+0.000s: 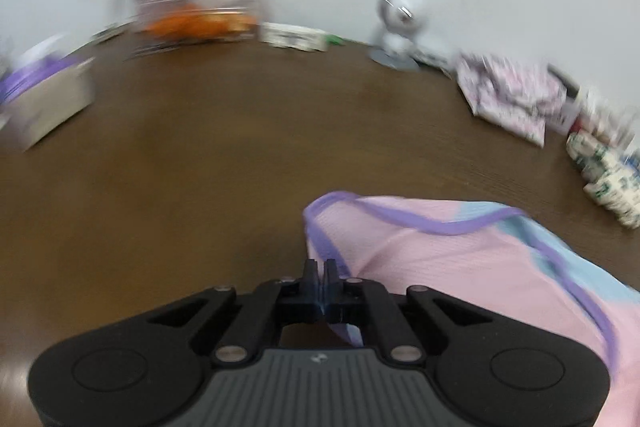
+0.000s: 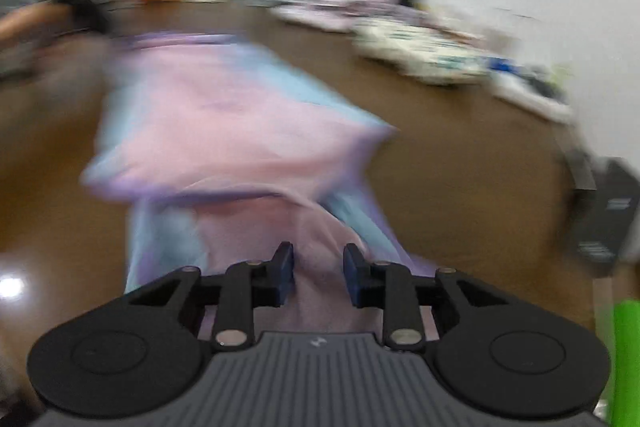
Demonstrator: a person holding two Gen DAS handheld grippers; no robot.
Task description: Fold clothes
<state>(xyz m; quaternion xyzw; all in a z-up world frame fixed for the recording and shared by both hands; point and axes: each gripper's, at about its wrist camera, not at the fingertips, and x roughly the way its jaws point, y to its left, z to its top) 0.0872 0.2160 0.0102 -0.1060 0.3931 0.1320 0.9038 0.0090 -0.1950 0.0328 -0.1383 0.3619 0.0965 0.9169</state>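
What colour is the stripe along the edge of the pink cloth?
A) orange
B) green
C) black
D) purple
D: in the left wrist view, a purple band runs along the edge of the pink and light blue garment lying on the brown table.

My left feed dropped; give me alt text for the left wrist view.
The left gripper, jaws together, pinches the purple-trimmed edge of a pink and blue garment on a brown table. Blurred clutter lines the far edge, including a folded patterned cloth.
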